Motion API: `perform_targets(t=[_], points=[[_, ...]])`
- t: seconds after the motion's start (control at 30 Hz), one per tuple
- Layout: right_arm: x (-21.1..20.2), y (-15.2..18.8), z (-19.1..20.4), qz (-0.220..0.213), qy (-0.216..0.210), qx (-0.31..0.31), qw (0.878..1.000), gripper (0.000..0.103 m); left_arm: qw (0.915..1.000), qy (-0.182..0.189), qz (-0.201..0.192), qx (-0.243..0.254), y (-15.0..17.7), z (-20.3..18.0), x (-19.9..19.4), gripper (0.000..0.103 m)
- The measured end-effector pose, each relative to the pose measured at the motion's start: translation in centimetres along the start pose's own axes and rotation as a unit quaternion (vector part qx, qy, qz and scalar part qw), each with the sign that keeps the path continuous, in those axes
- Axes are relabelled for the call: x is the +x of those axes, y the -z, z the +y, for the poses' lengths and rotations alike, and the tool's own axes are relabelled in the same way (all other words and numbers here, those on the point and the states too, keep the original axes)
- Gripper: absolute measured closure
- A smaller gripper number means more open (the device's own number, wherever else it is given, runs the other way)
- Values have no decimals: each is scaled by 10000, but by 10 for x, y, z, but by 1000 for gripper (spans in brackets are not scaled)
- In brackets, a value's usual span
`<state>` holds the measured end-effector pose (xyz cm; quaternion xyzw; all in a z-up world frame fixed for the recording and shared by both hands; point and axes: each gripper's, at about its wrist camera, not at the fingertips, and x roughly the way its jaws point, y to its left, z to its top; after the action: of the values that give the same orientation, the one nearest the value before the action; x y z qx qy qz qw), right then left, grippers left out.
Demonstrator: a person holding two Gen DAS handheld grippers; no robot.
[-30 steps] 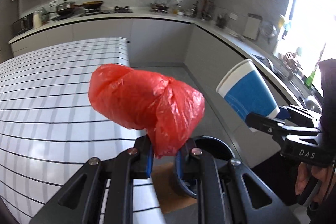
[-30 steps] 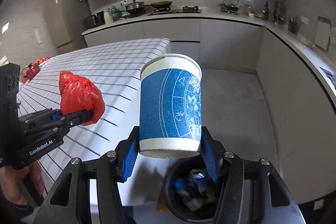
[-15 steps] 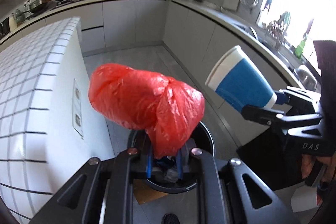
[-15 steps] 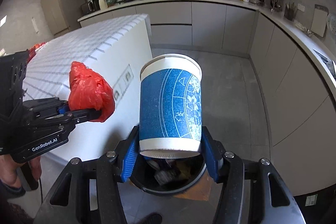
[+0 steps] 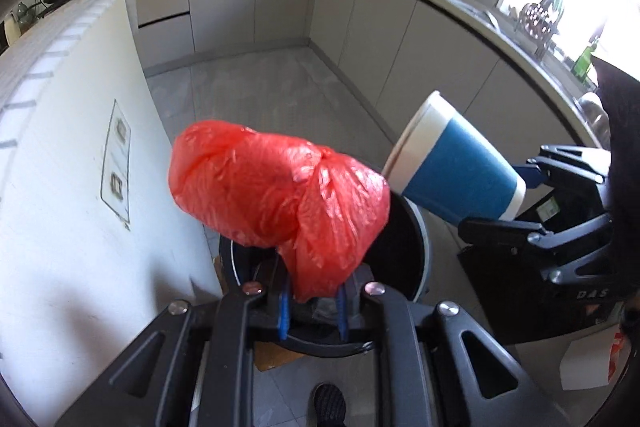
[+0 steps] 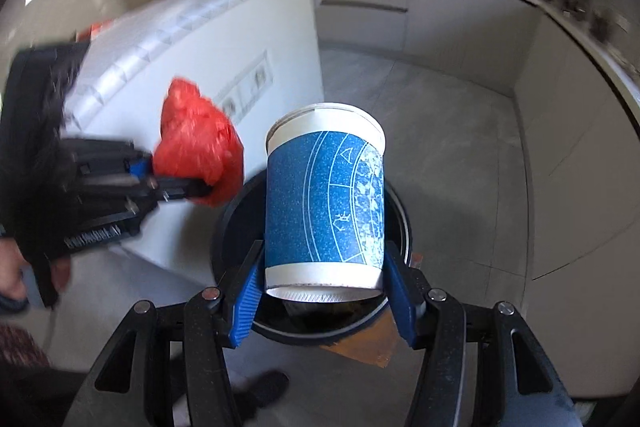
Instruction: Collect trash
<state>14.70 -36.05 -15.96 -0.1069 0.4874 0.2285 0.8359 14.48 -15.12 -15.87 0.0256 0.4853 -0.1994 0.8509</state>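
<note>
Red crumpled plastic bag point(image 5: 276, 195) pinched in closed left gripper point(image 5: 312, 307) jaws, blue-and-white paper cup point(image 6: 326, 203) clamped in half-spread right gripper point(image 6: 324, 301) jaws, both above round black trash bin point(image 6: 236, 211)

Left gripper point(image 5: 312, 311): black matte frame, silver pivot screws, blue ribbed pads, white lettering on its side, blurred. Right gripper point(image 6: 324, 301): same build, blue ribbed pads, silver screws; "DAS" in white on its body. Dark shoe point(image 5: 329, 403) below.
</note>
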Motion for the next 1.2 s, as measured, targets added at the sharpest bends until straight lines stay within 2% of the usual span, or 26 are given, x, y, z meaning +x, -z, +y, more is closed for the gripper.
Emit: perform_targets(t=[0.13,0.17,0.2,0.23,0.27,0.33,0.37,0.47,0.57,0.8,1.0,1.2], points=[[27,7,-2,353,-171,-288,9988,44,9997,87,229,-27,10,-2,16,83],[31,7,-3,382,-204,-369,9984,44,9996,105,260,-19,12,-3,21,73],[38,8,-2,391,-261,-480,9977,40,9996,-79,268,-9,14,-4,27,53],[44,9,-2,392,-159,-542,9976,12,9981,-501,354,-18,17,-1,36,0],[52,12,-6,466,109,-551,9973,0,9971,-685,334,-86,20,2,39,3],[58,15,-14,483,214,-445,9976,0,9964,-646,479,-267,26,8,49,3],[58,15,-19,414,293,-262,9984,0,9956,-754,495,-260,30,7,52,3],[59,16,-25,363,576,147,9976,0,9949,-850,450,-308,37,6,56,2],[62,20,-27,303,676,488,9961,0,9940,-895,470,-406,41,5,64,1],[62,28,-19,348,877,791,9924,0,9932,-971,486,-419,44,12,67,0],[45,24,-15,316,1061,892,9898,0,9941,-928,253,-501,37,12,38,0],[6,17,-4,38,1223,1091,9865,0,9954,-839,-68,-463,33,-2,-2,0]])
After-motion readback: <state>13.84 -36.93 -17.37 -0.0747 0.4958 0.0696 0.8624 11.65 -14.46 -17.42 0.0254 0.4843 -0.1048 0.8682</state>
